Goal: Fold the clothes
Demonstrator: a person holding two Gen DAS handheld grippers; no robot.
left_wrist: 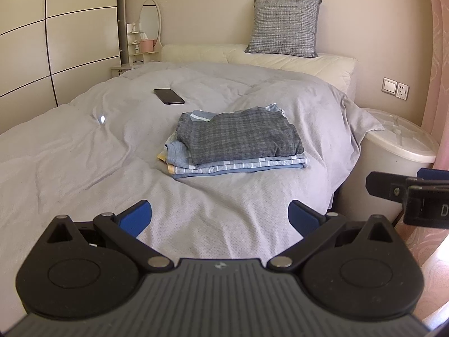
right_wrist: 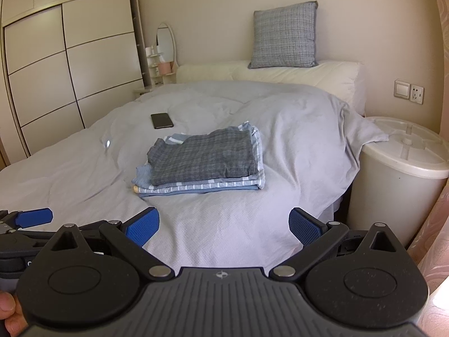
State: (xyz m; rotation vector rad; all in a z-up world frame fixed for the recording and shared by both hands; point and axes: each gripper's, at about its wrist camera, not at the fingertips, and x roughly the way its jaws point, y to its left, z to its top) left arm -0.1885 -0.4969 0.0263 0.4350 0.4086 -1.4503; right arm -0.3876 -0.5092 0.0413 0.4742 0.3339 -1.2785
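Both tongs, left gripper [left_wrist: 219,215] and right gripper [right_wrist: 224,222], gape empty at the bed's [left_wrist: 70,151] near edge; the folded stack [left_wrist: 238,143] lies ahead, mid-bed, long axis left-right, roughly equidistant.

The clothes [left_wrist: 238,143] are soft woven cloth, checked and striped, on a matt, finely textured quilt [left_wrist: 84,146]. The phone [left_wrist: 169,96] looks glossy; each claw [right_wrist: 224,226] has matt black plastic, ribbed blue pads [right_wrist: 143,226] and metal pins.
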